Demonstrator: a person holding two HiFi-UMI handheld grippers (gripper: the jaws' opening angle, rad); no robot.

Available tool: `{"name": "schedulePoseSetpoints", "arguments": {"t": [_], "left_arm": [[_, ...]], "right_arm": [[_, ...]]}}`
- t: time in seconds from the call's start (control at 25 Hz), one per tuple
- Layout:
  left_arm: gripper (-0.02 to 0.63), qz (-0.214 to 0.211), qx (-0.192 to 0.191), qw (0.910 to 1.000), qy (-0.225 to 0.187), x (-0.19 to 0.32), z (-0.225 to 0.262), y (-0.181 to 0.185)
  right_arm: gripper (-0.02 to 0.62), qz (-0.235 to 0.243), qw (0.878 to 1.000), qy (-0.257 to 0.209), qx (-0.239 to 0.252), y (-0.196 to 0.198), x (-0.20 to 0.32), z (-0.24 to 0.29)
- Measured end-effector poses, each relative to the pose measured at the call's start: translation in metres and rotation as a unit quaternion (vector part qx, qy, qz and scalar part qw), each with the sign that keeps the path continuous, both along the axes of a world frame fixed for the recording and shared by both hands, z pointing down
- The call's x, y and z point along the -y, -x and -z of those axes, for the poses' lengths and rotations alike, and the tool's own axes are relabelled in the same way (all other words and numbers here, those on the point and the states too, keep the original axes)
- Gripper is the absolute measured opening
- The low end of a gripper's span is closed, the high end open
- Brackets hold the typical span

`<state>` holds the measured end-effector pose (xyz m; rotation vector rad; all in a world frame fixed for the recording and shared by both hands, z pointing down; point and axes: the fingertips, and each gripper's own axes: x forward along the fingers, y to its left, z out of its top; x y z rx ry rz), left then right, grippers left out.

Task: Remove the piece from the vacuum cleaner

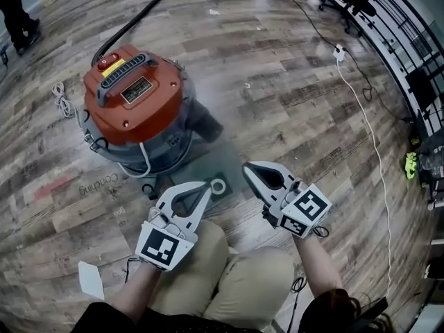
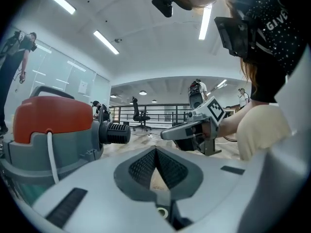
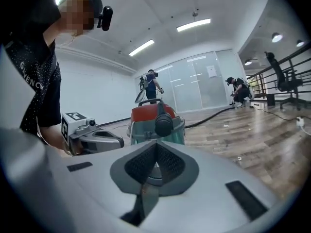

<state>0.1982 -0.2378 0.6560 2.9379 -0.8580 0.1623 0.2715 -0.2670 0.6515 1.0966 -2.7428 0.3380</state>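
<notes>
The vacuum cleaner point(image 1: 132, 96) has a red lid over a grey drum and stands on the wooden floor ahead of me. A black ribbed piece point(image 1: 206, 125) sticks out of its side toward my grippers; it also shows in the left gripper view point(image 2: 116, 132) and the right gripper view point(image 3: 163, 125). My left gripper point(image 1: 206, 186) is low in front of the drum, shut and empty. My right gripper point(image 1: 248, 166) is beside it to the right, also shut with nothing between its jaws. Neither touches the vacuum. Each gripper sees the other: right gripper point(image 2: 194, 125), left gripper point(image 3: 92, 140).
A black hose point(image 1: 139, 12) runs from the vacuum to the far wall. A small white ring point(image 1: 218, 185) lies on the floor between the grippers. A white cable point(image 1: 374, 151) trails at the right, a coiled cord point(image 1: 62, 99) at the left, paper point(image 1: 91, 279) near my knee. People point(image 3: 150, 89) stand far behind.
</notes>
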Motion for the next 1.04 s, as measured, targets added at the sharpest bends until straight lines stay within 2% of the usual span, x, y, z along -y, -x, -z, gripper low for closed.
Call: {"name": "schedulePoseSetpoints", "arguments": {"t": [0.44, 0.76, 1.04], "left_arm": [[0.008, 0.0, 0.003, 1.0, 0.005, 0.007, -0.004, 0.004], [0.008, 0.008, 0.024, 0.9993, -0.027, 0.009, -0.005, 0.008], [0.008, 0.015, 0.024, 0.9992, -0.028, 0.011, -0.006, 0.009]], "right_arm": [[0.009, 0.009, 0.999, -0.035, -0.034, 0.002, -0.002, 0.01], [0.009, 0.036, 0.995, -0.065, -0.062, 0.011, -0.004, 0.014], [0.009, 0.039, 0.996, -0.067, -0.048, 0.008, -0.001, 0.016]]}}
